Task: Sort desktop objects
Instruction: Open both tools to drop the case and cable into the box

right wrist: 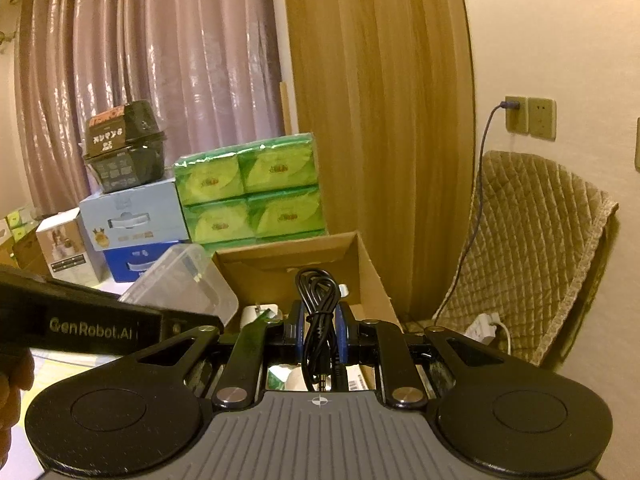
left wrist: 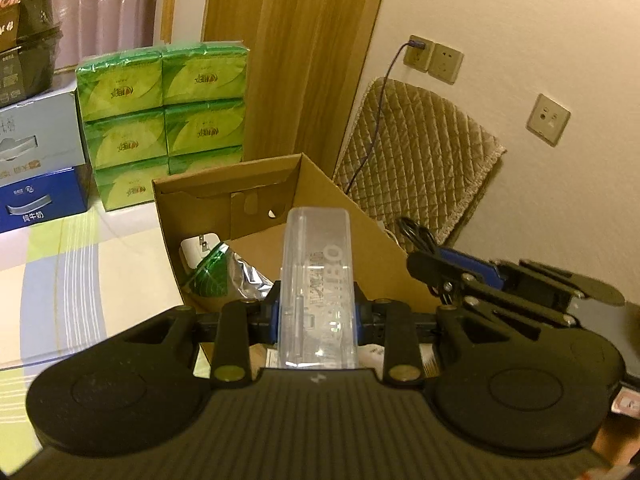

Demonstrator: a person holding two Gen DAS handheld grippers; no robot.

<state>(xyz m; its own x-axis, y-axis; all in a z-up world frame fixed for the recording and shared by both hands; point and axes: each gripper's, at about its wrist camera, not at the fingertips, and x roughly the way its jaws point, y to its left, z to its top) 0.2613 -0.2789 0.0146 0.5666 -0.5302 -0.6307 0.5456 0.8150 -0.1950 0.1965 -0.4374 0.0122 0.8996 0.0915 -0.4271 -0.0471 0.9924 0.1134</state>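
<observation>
A cream wall with sockets, a wooden door panel and pink curtains are seen behind a bench (left wrist: 80,264) covered in a pale striped cloth. At its back, green tissue packs (left wrist: 164,120) and stacked milk cartons (right wrist: 132,216) are piled, so the free room lies at the near left. An open cardboard box (left wrist: 340,216) stands in the middle, serving, it is judged, as the sorting bin; a green-foil packet (left wrist: 212,276) and a white charger (left wrist: 196,246) are already lying in it.

The left claw (left wrist: 316,312) is pressed onto a clear plastic case (left wrist: 316,264), which is held upright above the box's near wall. The right claw (right wrist: 318,332) is pinched on a bundled black cable (right wrist: 318,308), also carried over the box opening. Both things appear to be held high so that the cardboard rim is cleared before release.

The two tools sit close together, nearly touching, so little side room is left. The box's right wall is just beside a quilted chair cover (right wrist: 532,248), and a charging lead hangs from the wall socket there.
</observation>
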